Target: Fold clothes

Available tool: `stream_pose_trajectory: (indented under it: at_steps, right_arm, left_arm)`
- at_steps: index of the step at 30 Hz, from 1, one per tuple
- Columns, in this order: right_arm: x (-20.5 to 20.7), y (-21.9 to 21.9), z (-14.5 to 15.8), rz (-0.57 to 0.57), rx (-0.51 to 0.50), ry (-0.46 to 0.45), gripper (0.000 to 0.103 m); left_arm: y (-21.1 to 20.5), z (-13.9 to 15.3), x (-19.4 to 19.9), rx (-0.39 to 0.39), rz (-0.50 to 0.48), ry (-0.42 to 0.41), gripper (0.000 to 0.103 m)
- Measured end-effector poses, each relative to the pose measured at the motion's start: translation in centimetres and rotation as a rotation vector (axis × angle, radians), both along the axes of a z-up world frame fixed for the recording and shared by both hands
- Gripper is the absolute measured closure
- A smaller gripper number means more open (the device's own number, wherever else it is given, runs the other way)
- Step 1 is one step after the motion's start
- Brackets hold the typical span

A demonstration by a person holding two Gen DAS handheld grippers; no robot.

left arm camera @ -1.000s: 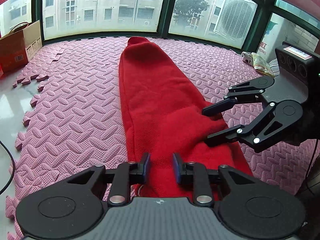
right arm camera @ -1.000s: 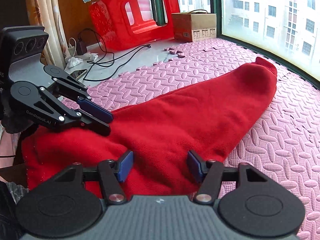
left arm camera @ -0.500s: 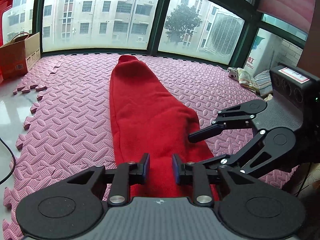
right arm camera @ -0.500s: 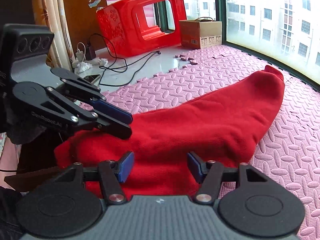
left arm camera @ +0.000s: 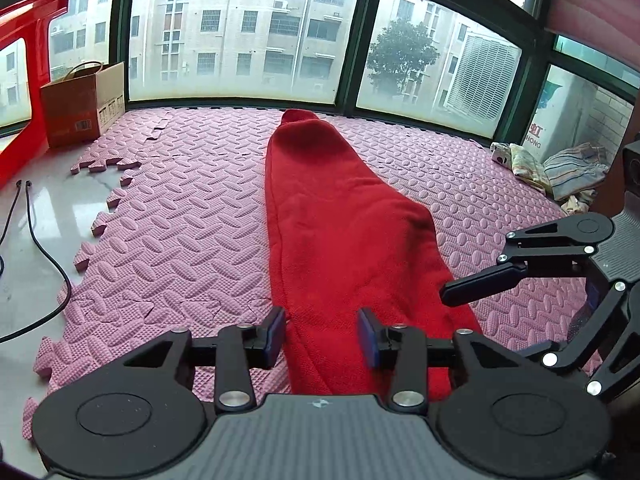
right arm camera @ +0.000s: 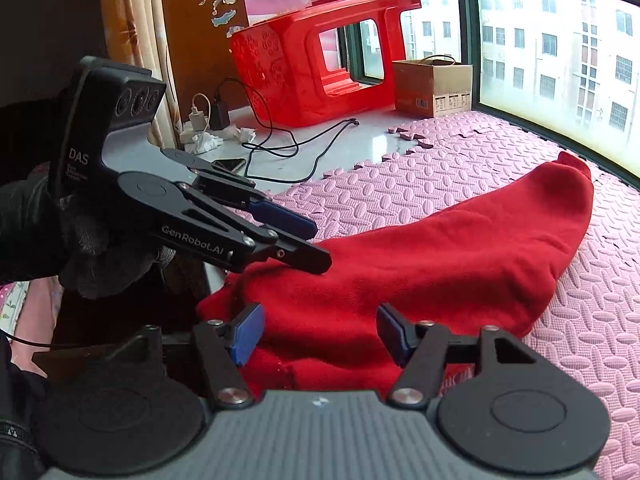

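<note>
Left wrist view: the left gripper (left arm camera: 322,332) points down at a slant over the near end of the red garment (left arm camera: 340,232), which lies in a long narrow strip on the pink foam mat (left arm camera: 180,220), its far tip toward the window (left arm camera: 240,32). Its jaws have just been opening; the cloth lies between the blue pads (left arm camera: 276,330), and neither pad presses on it. The right gripper (right arm camera: 320,332) sits beside it, also tilted down, jaws wide apart and gripping nothing, with the garment's near edge below the gap. From the right wrist view, a gloved hand (right arm camera: 60,240) wraps the left gripper's handle, fingers angled over the cloth's folded corner. A red plastic stool (right arm camera: 312,60) and a cardboard box (right arm camera: 432,84) stand beyond the mat.
</note>
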State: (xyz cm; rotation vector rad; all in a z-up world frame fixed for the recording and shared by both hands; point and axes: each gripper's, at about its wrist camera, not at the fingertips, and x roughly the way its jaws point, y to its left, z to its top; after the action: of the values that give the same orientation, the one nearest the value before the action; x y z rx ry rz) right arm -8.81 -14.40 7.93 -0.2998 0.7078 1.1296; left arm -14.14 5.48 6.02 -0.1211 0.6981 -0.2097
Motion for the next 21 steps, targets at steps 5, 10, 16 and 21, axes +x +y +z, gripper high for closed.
stream_pose_trajectory:
  at_steps: [5, 10, 16, 21]
  right_arm:
    - [-1.3, 0.0, -1.4, 0.019, -0.044, 0.031, 0.038]
    - [-1.6, -0.4, -2.0, 0.027, -0.069, 0.071, 0.034]
    - [-2.1, -0.5, -1.4, 0.025, -0.057, 0.051, 0.031]
    - [-2.3, -0.6, -0.9, 0.037, -0.074, 0.031, 0.027]
  left_arm:
    - [-0.5, -0.4, -0.6, 0.006, 0.009, -0.005, 0.046]
    - [0.4, -1.5, 0.3, 0.05, 0.08, 0.033, 0.053]
    - [0.7, -0.4, 0.3, 0.039, 0.108, 0.02, 0.058]
    - [-1.6, 1.6, -0.2, 0.031, 0.021, -0.036, 0.051]
